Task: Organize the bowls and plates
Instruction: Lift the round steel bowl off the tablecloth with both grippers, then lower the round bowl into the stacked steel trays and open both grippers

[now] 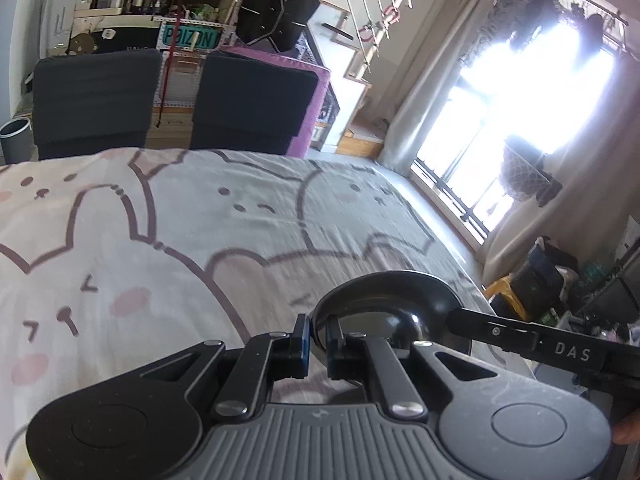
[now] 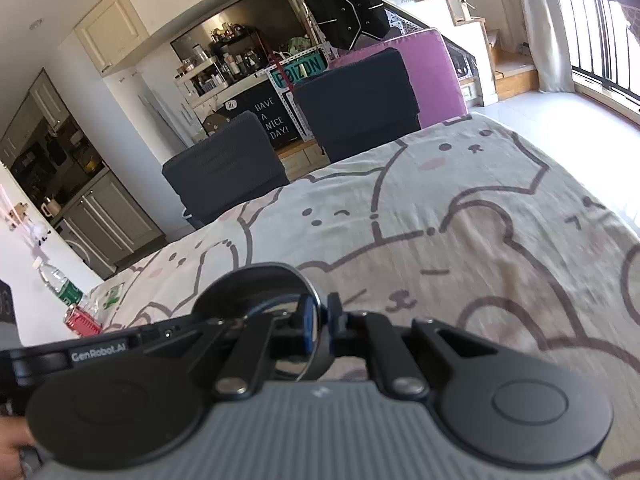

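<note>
Through the left wrist camera I see my left gripper (image 1: 318,346) clenched on the near rim of a dark, shiny bowl (image 1: 384,300), which hangs tilted above the tablecloth (image 1: 180,240) printed with cartoon bears and rabbits. The other gripper's arm reaches in from the right to the bowl's far edge; white letters on it read "DAS".

Through the right wrist camera my right gripper (image 2: 322,326) is pinched on the rim of the same bowl (image 2: 256,288), its blue pads on either side of the thin edge. The left gripper's body crosses in from the left, and its label reads "GenRobot.AI".

Beyond the table stand two dark chairs (image 2: 356,100). Behind them a teal sign (image 2: 298,71) reads "POIZON", and a black board (image 2: 268,120) says "HAVE A NICE DAY!" in white. At the table's left edge stand a clear plastic bottle (image 2: 60,284) with a green label and a red can (image 2: 82,320); I cannot read either.
</note>
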`<state>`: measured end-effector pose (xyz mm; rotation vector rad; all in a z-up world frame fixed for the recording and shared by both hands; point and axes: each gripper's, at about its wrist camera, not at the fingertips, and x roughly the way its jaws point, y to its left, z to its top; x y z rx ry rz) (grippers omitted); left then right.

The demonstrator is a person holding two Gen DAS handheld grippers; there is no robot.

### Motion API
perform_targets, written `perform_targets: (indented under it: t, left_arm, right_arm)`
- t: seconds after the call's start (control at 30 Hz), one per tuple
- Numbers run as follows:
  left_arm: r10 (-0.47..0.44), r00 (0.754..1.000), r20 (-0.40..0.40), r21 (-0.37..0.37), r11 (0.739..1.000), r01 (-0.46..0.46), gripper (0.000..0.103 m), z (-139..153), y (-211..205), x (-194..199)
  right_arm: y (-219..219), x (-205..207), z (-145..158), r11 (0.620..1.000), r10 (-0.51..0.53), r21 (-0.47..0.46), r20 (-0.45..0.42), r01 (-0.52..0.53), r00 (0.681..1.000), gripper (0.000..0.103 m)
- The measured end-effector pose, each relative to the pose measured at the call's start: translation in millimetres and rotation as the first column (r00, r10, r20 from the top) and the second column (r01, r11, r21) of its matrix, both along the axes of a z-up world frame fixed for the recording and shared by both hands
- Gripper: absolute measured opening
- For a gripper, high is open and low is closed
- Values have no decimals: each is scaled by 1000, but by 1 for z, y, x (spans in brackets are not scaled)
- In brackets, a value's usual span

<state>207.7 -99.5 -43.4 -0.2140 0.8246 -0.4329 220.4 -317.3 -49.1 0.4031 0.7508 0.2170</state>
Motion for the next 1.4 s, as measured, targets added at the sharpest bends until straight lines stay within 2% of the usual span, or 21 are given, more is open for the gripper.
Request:
perform_targets:
  t: [0.3,0.6,1.0,1.4]
  left_arm:
    - [-41,997,-66,-17,999,40,8,-21,-17,-17]
    - [-57,987,-150,19,998,60,8,-48,-30,-14]
    - [-77,982,-173,63,994,89,8,-62,-44,-11]
    - [-81,980,-181,72,993,96,9,-70,-50,-7]
  right_arm:
    - [-22,-39,-11,1000,-19,3,-27,19,999,10]
    - [-21,-39,-29,998,39,-46,-133,-45,990,9]
    - [-23,-35,-41,993,52,-95,-205,-73,977,12]
    - [-21,-26,-51,986,47,-140,-260,-86,965,12]
